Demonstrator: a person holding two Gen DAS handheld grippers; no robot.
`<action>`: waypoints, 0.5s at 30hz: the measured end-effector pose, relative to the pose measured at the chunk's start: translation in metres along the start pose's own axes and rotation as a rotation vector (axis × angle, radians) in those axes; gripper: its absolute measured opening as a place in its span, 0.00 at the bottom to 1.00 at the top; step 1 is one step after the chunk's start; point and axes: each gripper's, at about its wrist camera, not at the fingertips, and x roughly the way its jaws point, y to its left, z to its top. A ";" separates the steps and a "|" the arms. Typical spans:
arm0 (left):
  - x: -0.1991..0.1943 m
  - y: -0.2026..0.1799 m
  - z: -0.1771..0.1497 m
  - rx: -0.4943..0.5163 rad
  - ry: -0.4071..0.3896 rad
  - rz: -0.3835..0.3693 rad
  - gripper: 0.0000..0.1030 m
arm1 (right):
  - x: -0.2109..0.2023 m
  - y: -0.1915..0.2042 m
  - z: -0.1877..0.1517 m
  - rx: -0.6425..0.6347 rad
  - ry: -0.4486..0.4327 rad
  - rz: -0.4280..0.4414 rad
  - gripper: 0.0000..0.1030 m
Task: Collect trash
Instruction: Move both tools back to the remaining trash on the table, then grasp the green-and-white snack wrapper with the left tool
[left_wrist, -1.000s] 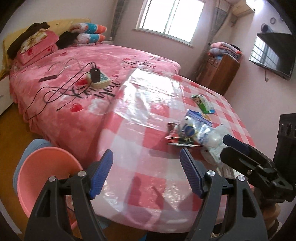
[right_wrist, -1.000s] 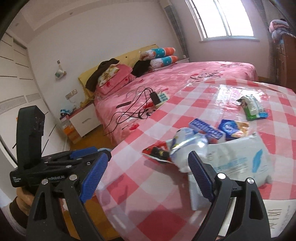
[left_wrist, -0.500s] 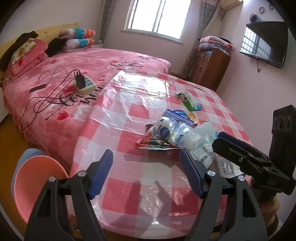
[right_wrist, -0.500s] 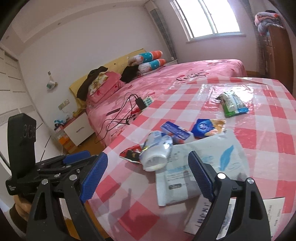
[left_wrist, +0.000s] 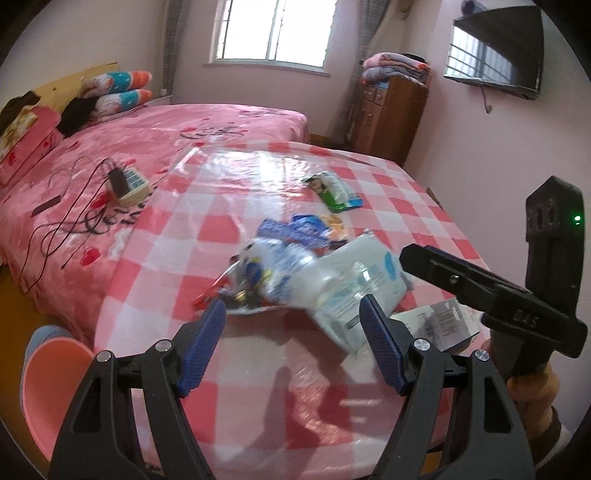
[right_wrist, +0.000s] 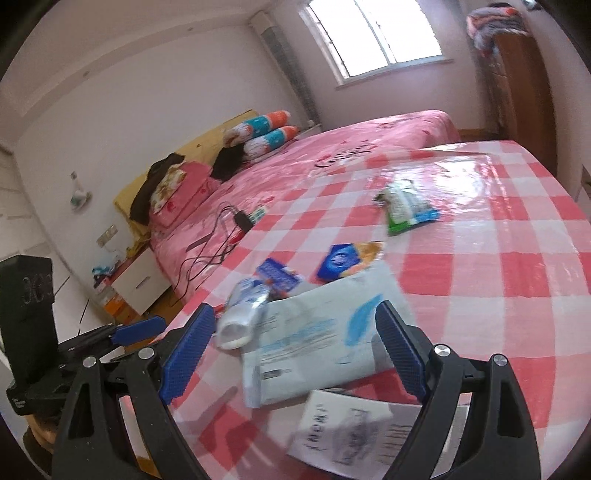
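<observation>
Trash lies on a red-and-white checked table (left_wrist: 258, 369): a crushed plastic bottle (left_wrist: 280, 269), a white plastic pouch (left_wrist: 365, 291), a red wrapper (left_wrist: 210, 291), blue packets (left_wrist: 291, 227), a green packet (left_wrist: 332, 188) and a printed paper (left_wrist: 439, 321). My left gripper (left_wrist: 291, 347) is open and empty, just short of the bottle. My right gripper (right_wrist: 291, 354) is open and empty, over the white pouch (right_wrist: 314, 328), with the bottle (right_wrist: 243, 314) by its left finger and the paper (right_wrist: 351, 432) below.
A pink bowl (left_wrist: 48, 387) on a blue stool stands left of the table. A pink bed (left_wrist: 110, 166) with a power strip (left_wrist: 127, 184) and cables lies behind. A wooden cabinet (left_wrist: 391, 114) and a wall television (left_wrist: 495, 48) are at the right.
Both grippers have moved forward over the table toward the trash pile. The bottle and pouch now lie close before the fingers. Both stay open.
</observation>
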 end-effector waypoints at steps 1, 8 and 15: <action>0.002 -0.004 0.004 0.009 -0.001 -0.003 0.73 | -0.002 -0.006 0.001 0.016 -0.003 -0.007 0.85; 0.029 -0.030 0.046 0.023 0.029 -0.043 0.74 | -0.016 -0.052 0.012 0.117 -0.036 -0.073 0.85; 0.096 -0.053 0.097 -0.026 0.118 -0.104 0.74 | -0.028 -0.094 0.021 0.185 -0.053 -0.151 0.85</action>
